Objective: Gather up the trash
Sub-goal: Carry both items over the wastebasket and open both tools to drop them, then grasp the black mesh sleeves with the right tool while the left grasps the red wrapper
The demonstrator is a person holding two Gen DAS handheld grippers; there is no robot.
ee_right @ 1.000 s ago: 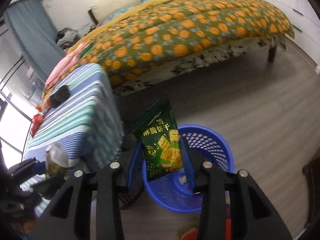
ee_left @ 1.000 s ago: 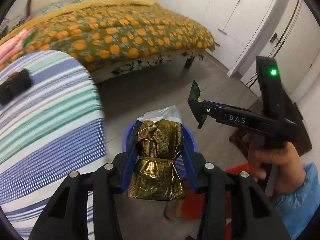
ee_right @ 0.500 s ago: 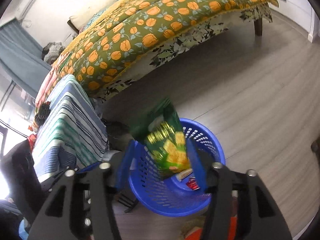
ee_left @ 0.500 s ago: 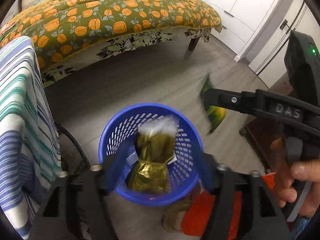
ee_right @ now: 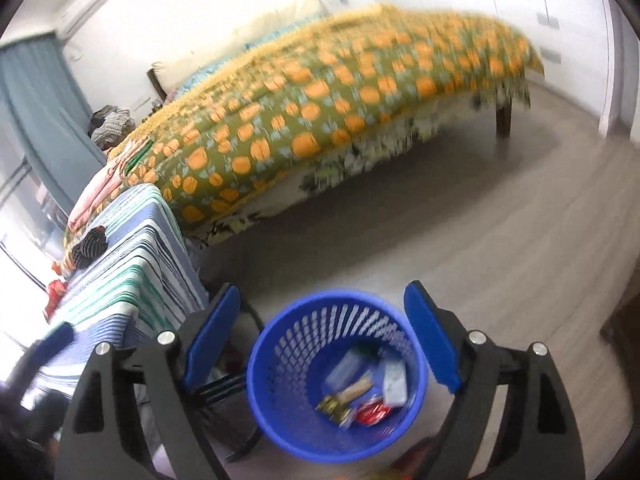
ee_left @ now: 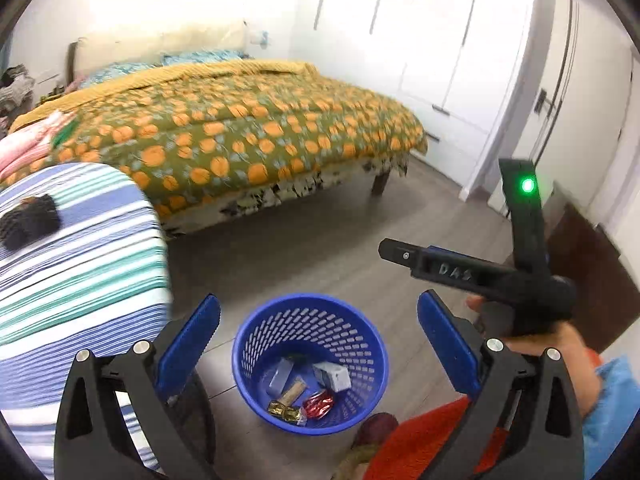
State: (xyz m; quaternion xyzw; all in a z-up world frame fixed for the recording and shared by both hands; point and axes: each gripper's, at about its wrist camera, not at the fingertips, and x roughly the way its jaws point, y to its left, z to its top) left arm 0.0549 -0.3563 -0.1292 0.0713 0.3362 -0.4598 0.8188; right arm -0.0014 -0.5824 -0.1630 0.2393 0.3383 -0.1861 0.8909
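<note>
A blue mesh basket (ee_left: 276,332) stands on the grey floor below both grippers. Inside lie a crumpled gold wrapper (ee_left: 286,410), a red wrapper (ee_left: 318,404) and a small white box (ee_left: 332,376). My left gripper (ee_left: 318,312) hangs above the basket, jaws opening wide with nothing between them. To its right a hand (ee_left: 560,344) carries my right gripper (ee_left: 390,249). In the blurred right wrist view, the right gripper (ee_right: 323,296) is over the basket (ee_right: 296,340), its jaws opening and empty, and the gold wrapper (ee_right: 334,404) lies at the bottom.
A table under a blue and green striped cloth (ee_left: 80,260) stands close on the left, with a black object (ee_left: 28,224) on it. Behind is a bed with an orange-flowered cover (ee_left: 240,128). White wardrobes (ee_left: 440,60) line the back wall. Dark wooden furniture (ee_left: 588,280) is on the right.
Both grippers have spread their jaws. The gold packet has left the left gripper and the green snack packet the right one. Both views have lifted away from the basket.
</note>
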